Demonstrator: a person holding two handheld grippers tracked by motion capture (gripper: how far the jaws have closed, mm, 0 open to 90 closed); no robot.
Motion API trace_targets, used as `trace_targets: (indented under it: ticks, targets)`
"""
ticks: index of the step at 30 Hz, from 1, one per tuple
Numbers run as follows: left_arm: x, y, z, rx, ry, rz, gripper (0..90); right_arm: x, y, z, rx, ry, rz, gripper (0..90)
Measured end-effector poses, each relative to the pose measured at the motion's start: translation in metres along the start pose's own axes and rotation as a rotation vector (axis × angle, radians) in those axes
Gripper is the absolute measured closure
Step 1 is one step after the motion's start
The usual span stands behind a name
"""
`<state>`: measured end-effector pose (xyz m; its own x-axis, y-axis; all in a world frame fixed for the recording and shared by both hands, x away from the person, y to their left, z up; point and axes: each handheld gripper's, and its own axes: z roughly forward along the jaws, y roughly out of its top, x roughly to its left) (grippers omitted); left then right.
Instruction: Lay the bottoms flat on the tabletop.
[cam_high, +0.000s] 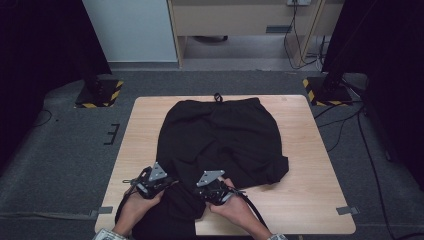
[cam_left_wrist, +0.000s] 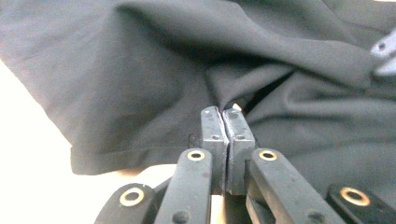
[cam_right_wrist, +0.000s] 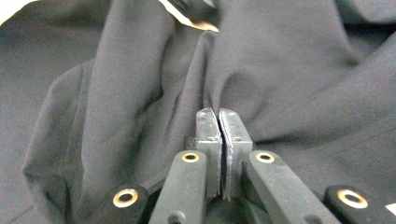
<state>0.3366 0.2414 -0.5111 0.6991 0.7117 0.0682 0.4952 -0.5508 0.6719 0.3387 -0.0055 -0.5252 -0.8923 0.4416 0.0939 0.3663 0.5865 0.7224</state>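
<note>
Two hand-held grippers — left (cam_high: 167, 181), right (cam_high: 196, 192) — each clamped on black shorts (cam_high: 220, 137) | near table edge (cam_high: 280, 233).

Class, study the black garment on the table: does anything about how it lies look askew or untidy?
Yes. The black garment is not flat: its right side is folded into a bunched lump near the table middle, and the near part hangs over the front edge, pinched by both grippers.
</note>
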Motion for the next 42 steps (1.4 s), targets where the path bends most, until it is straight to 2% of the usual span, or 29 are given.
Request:
trace_targets:
  ticks: [1, 5, 7, 11, 12, 14, 17, 19, 22, 23, 25, 26, 28, 29, 31, 35, 36, 37, 38, 39, 41, 42]
  targets:
    - [0.000, -0.006, -0.008, 0.002, 0.006, -0.002, 88.3, 0.001, -0.001, -0.001, 0.003, 0.003, -0.003, 88.1]
    - [0.000, -0.020, -0.022, 0.029, 0.012, 0.001, 88.5, 0.009, -0.003, 0.003, -0.003, 0.037, -0.012, 87.7]
    - [0.000, -0.025, -0.030, 0.026, 0.021, 0.007, 88.6, 0.014, 0.000, 0.006, -0.014, 0.054, -0.014, 85.8]
    - [0.012, -0.029, -0.040, 0.003, 0.070, -0.006, 88.5, 0.019, 0.008, 0.005, -0.050, 0.057, -0.018, 70.5]
    - [0.016, -0.028, -0.041, -0.002, 0.078, -0.011, 88.4, 0.019, 0.010, 0.005, -0.057, 0.056, -0.012, 64.2]
    - [0.028, -0.025, -0.039, -0.018, 0.080, -0.036, 88.3, 0.018, 0.013, 0.005, -0.061, 0.046, -0.026, 61.0]
    - [0.041, -0.017, -0.030, -0.036, 0.083, -0.039, 87.7, 0.018, 0.016, 0.010, -0.064, 0.036, -0.018, 53.9]
    - [0.045, -0.011, -0.023, -0.068, 0.052, -0.055, 87.2, 0.018, 0.019, 0.015, -0.060, 0.018, -0.007, 48.8]
    - [0.046, -0.005, -0.010, -0.050, 0.075, -0.033, 85.4, 0.018, 0.022, 0.019, -0.055, 0.007, -0.017, 48.3]
    - [0.046, -0.004, -0.006, -0.049, 0.079, -0.039, 82.1, 0.016, 0.023, 0.023, -0.035, -0.020, -0.026, 47.9]
    - [0.045, -0.004, -0.002, -0.063, 0.086, -0.040, 77.2, 0.008, 0.020, 0.028, 0.002, -0.075, -0.009, 47.5]
    - [0.044, -0.004, -0.001, -0.063, 0.095, -0.029, 77.2, 0.008, 0.020, 0.028, 0.002, -0.075, -0.009, 47.5]
    - [0.046, -0.006, 0.000, -0.089, 0.099, -0.051, 74.6, 0.001, 0.016, 0.025, -0.008, -0.102, 0.000, 49.9]
    - [0.047, -0.006, 0.000, -0.093, 0.103, -0.047, 74.8, -0.002, 0.015, 0.023, -0.005, -0.109, -0.002, 51.0]
    - [0.048, -0.005, 0.003, -0.092, 0.104, -0.053, 74.8, -0.004, 0.012, 0.020, -0.004, -0.115, 0.004, 51.8]
    - [0.046, -0.006, 0.006, -0.079, 0.106, -0.050, 68.5, -0.006, 0.000, 0.006, -0.004, -0.121, 0.004, 52.1]
    - [0.044, -0.008, 0.005, -0.082, 0.114, -0.045, 65.1, -0.005, -0.004, 0.003, -0.007, -0.121, 0.006, 52.1]
    - [0.041, -0.012, 0.004, -0.082, 0.118, -0.064, 61.0, -0.003, -0.008, -0.001, -0.007, -0.118, 0.003, 52.1]
    - [0.040, -0.015, 0.003, -0.087, 0.114, -0.079, 52.9, 0.000, -0.013, -0.006, -0.013, -0.107, -0.004, 52.1]
    - [0.037, -0.017, 0.003, -0.082, 0.117, -0.078, 48.8, 0.002, -0.016, -0.008, -0.016, -0.100, -0.012, 52.1]
    - [0.034, -0.021, 0.004, -0.044, 0.126, -0.061, 42.5, 0.005, -0.019, -0.011, -0.015, -0.091, -0.024, 51.9]
    - [0.033, -0.023, 0.003, -0.052, 0.124, -0.069, 41.4, 0.005, -0.019, -0.011, -0.015, -0.092, -0.021, 51.5]
